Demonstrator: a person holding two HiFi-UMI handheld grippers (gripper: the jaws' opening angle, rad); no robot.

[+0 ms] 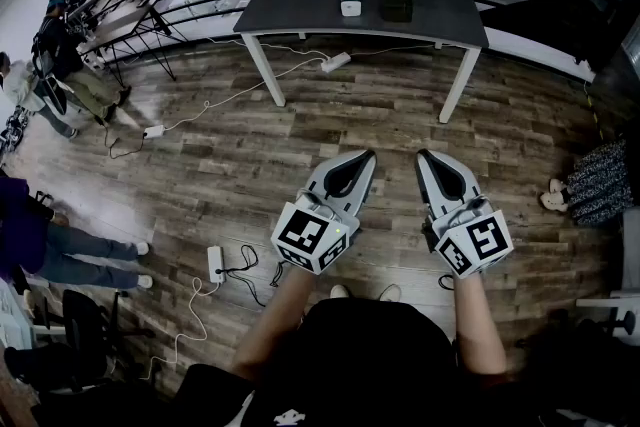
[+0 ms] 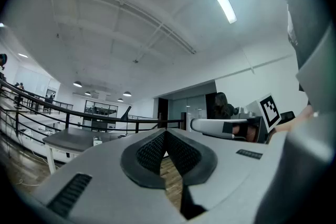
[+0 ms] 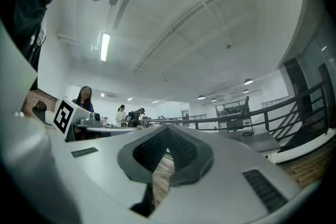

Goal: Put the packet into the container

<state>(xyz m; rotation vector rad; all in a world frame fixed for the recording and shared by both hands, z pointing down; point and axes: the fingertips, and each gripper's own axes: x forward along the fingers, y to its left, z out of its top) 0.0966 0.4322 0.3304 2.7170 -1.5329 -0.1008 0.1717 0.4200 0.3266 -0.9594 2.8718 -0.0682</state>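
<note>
open wood floor stretches up to the dark surface. the left hand-held gripper and right hand-held gripper hang level above the floor, both closed on nothing. well apart from them, on the surface, a dark container stands just beside the small white packet; contents and print are too small to tell.

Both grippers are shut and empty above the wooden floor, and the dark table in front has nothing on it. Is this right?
Not fully. The dark table is not bare: the head view shows a small white box and a dark box on it. The left gripper and the right gripper are indeed shut and empty above the wooden floor.
</note>
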